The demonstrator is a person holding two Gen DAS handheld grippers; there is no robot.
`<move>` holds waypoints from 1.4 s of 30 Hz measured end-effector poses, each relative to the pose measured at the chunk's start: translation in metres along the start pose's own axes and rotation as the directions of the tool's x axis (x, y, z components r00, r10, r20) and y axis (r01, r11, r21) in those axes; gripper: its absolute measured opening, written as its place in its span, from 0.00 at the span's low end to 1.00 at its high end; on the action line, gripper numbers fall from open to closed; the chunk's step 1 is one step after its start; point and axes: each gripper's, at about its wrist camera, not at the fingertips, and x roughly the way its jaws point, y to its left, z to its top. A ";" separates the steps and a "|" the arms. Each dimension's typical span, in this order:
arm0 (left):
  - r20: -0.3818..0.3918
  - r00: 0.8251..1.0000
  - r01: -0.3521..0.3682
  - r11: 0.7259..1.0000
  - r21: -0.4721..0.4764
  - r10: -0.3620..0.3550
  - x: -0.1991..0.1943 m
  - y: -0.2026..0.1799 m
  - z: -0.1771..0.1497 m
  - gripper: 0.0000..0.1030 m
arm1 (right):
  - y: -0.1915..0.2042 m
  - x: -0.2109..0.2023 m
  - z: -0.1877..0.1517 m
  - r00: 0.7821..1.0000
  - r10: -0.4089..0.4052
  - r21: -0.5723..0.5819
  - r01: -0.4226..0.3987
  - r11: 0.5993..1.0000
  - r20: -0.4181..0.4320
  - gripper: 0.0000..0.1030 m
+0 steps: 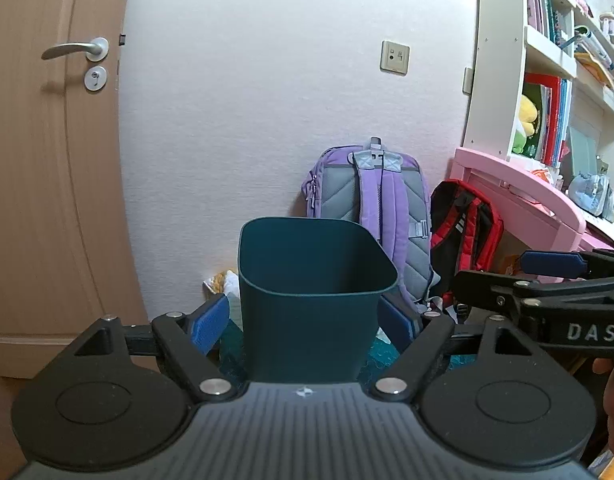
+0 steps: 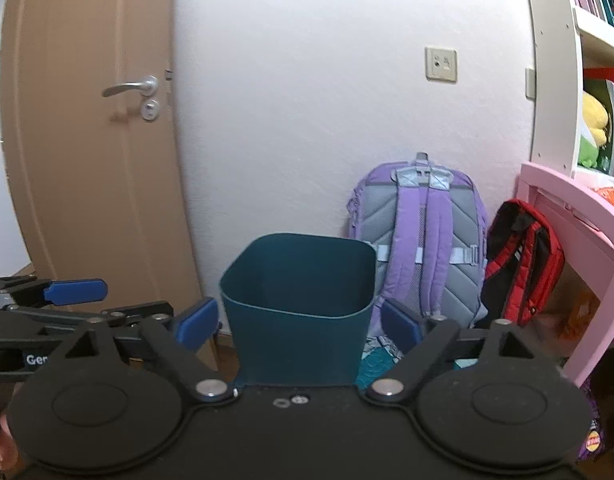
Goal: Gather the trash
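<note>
- The dark teal bin [image 1: 313,300] stands upright on the floor, mouth facing up, its long axis vertical; its walls taper toward the base, so the rounded-square rim is the widest part.
- It sits out from the pale wall [image 1: 247,120], in front of a purple backpack [image 1: 383,204] that leans upright against that wall, straps facing the room.
- From these angles only the upper inside walls of the bin show; whether anything lies at the bottom cannot be told.
- A crumpled bit of yellow-and-white wrapper [image 1: 221,282] lies on the floor to the left of the bin, near the wall.
- The left gripper [image 1: 307,322] has its blue pads spread wide, one on each side of the bin's outline in the left wrist view, nothing pinched between them.
- The right gripper [image 2: 301,320] is likewise spread apart and empty, the bin framed between its pads in its own view.
- A red-and-black backpack [image 2: 523,264] leans beside the purple one, against the leg of a pink desk [image 2: 579,208].
- A wooden door [image 1: 51,160] stands to the left of the wall.
</note>
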 end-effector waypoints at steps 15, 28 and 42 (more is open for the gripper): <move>0.057 0.998 -0.003 1.000 -0.007 0.003 -0.040 0.003 -0.039 0.97 | 0.010 -0.040 -0.038 0.989 0.107 -0.015 -0.106 0.994 0.101 1.00; 0.093 0.995 -0.024 1.000 0.005 0.023 -0.060 -0.006 -0.050 0.97 | 0.011 -0.062 -0.048 0.981 0.117 -0.041 -0.112 0.993 0.157 1.00; 0.096 0.995 -0.030 1.000 -0.005 0.030 -0.072 -0.010 -0.047 0.97 | 0.012 -0.073 -0.049 0.977 0.114 -0.045 -0.107 0.993 0.180 1.00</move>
